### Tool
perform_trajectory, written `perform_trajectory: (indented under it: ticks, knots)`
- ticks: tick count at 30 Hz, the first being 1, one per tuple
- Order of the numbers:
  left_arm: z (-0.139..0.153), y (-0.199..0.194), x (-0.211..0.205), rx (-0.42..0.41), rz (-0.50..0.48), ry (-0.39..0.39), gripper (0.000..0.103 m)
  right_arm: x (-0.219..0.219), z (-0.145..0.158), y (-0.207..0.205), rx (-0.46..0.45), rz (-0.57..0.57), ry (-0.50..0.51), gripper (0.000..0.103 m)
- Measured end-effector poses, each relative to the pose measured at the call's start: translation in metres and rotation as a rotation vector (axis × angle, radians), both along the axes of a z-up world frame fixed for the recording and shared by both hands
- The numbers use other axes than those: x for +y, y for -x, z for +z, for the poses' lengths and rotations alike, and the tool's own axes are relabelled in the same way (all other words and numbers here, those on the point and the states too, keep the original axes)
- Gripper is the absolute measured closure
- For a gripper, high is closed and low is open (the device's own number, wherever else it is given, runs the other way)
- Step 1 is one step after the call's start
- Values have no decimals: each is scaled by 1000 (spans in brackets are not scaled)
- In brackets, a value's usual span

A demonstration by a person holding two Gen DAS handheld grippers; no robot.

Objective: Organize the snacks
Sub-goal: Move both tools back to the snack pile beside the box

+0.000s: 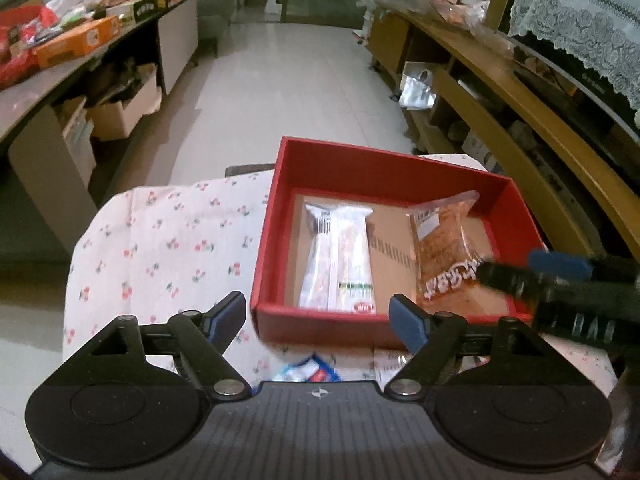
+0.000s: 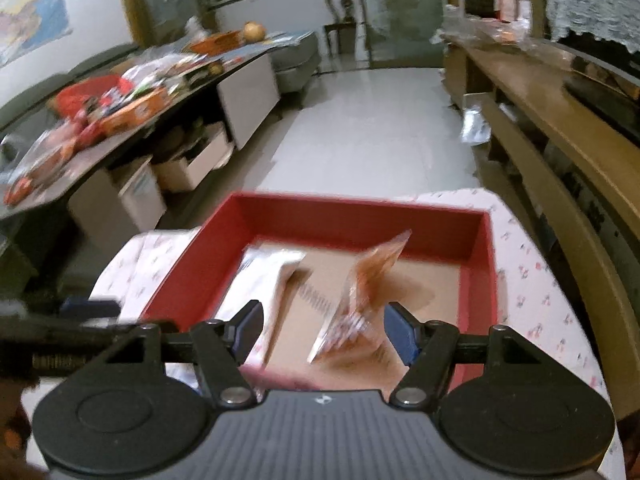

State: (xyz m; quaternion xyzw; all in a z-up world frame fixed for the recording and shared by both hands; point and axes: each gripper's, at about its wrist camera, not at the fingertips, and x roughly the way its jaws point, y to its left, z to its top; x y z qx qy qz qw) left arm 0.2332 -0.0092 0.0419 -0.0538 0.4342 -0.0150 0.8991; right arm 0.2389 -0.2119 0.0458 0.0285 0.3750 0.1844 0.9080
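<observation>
the orange snack packet (image 1: pixel 444 252) sits in the red box (image 1: pixel 384 164), toward its right side, one sealed end propped up against the back right corner — it looks light, crinkly and slick, the sort of film that bulges and slides rather than holds shape. the contents seem crumbly, so a hard squeeze on the middle would likely crush them; i'd judge the flat crimped seam at either end the safer place to pinch. beside it, nearer the box's left wall, the white snack packet (image 1: pixel 340 256) lies flat on the cardboard floor, long and soft-looking, apart from the orange one.

the right gripper (image 2: pixel 322 330) hangs low over the near edge of the box, its blue pads spread wide either side of the orange packet's near end, not clamping it as far as the blur lets me tell. the left gripper (image 1: pixel 318 316) hovers level at the near left side of the box, over the floral cloth (image 1: pixel 168 240) on the tabletop — spread open too, nothing between its pads.
</observation>
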Motion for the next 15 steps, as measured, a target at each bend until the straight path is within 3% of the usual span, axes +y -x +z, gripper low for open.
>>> perform_trajectory:
  ticks: [6, 15]
  knots:
    - [-7, 22, 20, 45, 26, 43, 18, 14, -6, 37, 40, 58, -3, 31]
    - [-14, 39, 53, 77, 37, 36, 18, 45, -22, 69, 120, 175, 12, 31]
